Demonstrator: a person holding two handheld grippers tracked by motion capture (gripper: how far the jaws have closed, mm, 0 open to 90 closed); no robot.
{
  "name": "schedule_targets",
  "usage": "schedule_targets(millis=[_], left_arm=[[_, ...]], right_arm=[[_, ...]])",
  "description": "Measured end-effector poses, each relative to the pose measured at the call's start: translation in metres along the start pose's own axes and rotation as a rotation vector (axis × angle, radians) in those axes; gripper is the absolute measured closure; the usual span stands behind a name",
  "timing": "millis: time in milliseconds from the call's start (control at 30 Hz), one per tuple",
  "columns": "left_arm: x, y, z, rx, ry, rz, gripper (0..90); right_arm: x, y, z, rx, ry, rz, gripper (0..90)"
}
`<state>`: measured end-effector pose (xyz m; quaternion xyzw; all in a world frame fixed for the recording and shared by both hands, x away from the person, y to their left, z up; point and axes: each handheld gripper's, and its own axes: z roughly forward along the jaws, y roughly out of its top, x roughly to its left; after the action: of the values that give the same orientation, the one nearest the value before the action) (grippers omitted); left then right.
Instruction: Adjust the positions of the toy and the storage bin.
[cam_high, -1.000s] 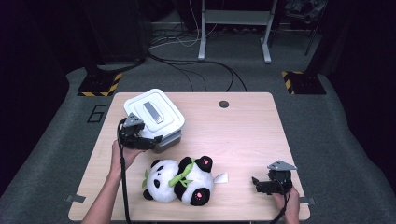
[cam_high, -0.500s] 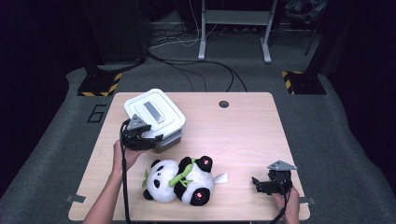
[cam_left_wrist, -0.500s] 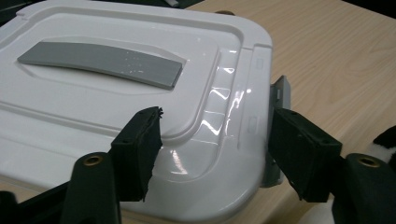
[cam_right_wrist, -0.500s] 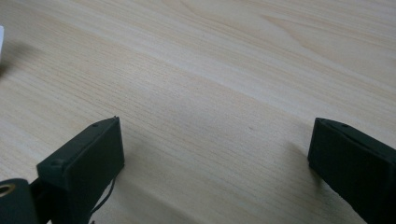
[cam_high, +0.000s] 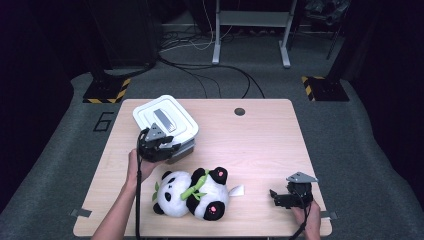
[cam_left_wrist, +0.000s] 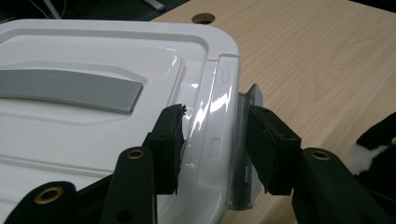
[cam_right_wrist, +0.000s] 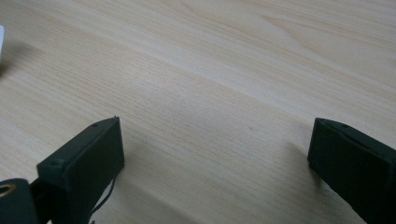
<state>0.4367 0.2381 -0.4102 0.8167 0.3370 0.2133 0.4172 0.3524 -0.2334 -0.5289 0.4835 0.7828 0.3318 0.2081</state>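
A white lidded box (cam_high: 165, 120) with a grey handle strip stands at the table's left. My left gripper (cam_high: 167, 146) is at its near right edge. In the left gripper view one jaw lies on the lid (cam_left_wrist: 93, 116) and the other presses the grey latch (cam_left_wrist: 245, 140) on the box's side, so my left gripper (cam_left_wrist: 215, 144) is narrowed onto the rim and latch. A panda plush (cam_high: 195, 192) with a green leaf lies on its side in front of the box. My right gripper (cam_high: 275, 195) rests low at the near right, wide open (cam_right_wrist: 215, 158) over bare wood.
The wooden table (cam_high: 260, 145) has a round cable hole (cam_high: 239, 111) near its far edge. Black cables (cam_high: 210, 75) and a metal stand (cam_high: 250, 30) lie on the floor beyond the table. Black-and-yellow striped blocks (cam_high: 107, 92) sit at the far corners.
My left gripper has slid a little to the right along the box's near edge. The right gripper and the panda have stayed put.
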Motion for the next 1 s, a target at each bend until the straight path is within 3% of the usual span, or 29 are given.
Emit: schedule_targets(millis=[333, 500, 633, 733, 800, 1000], left_arm=[[0.000, 0.002, 0.005, -0.015, -0.017, -0.013, 56.7], [-0.002, 0.003, 0.008, -0.008, 0.002, -0.001, 43.7], [-0.003, 0.005, 0.011, -0.001, 0.009, 0.009, 43.0], [-0.004, 0.007, 0.014, -0.006, 0.000, 0.002, 45.0], [-0.003, 0.008, 0.016, -0.021, -0.025, -0.025, 51.5], [-0.003, 0.010, 0.019, -0.033, -0.014, -0.046, 57.2]], right_arm=[[0.000, 0.000, 0.000, 0.000, 0.000, 0.001, 2.9], [0.000, 0.000, 0.000, 0.000, -0.001, 0.001, 3.0], [0.000, 0.000, 0.000, -0.001, -0.001, 0.001, 3.1], [0.000, 0.000, 0.000, -0.001, -0.001, 0.001, 3.1], [0.000, 0.000, 0.000, -0.001, -0.001, 0.001, 3.0], [0.000, 0.000, 0.000, 0.000, 0.000, 0.001, 3.0]])
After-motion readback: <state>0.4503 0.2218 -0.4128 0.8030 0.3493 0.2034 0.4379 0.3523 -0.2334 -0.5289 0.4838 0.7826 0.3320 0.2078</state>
